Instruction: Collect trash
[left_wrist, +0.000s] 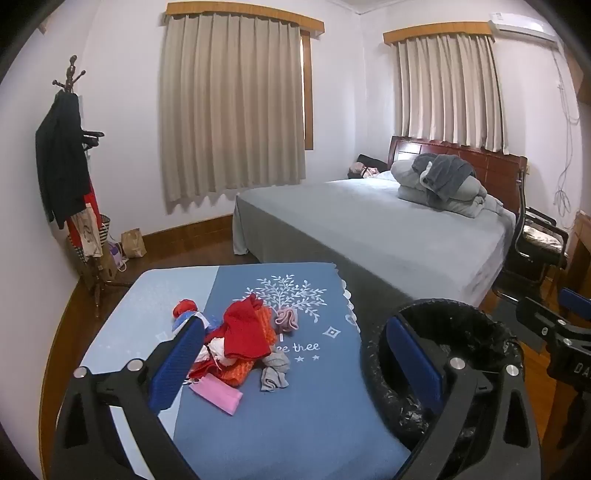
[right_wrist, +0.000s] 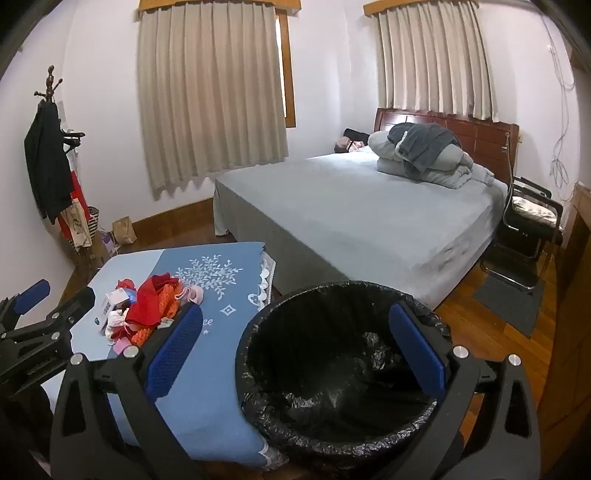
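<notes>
Your left tool (left_wrist: 295, 362) had black angular arms, blue ribbed pads (left_wrist: 175, 363) and round silver screws. Your right tool (right_wrist: 295, 352) matched it: black frame, blue pads (right_wrist: 419, 350), silver screws.

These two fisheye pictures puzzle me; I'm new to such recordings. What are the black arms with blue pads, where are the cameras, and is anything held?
They are two hand-held grippers, one per hand, each with a camera looking along its jaws. The left gripper faces the pile of red, orange, pink and grey scraps on the blue cloth-covered table. The right gripper hangs over the round bin lined with a black plastic bag beside the table. Both jaws stand wide open, holding nothing.
</notes>
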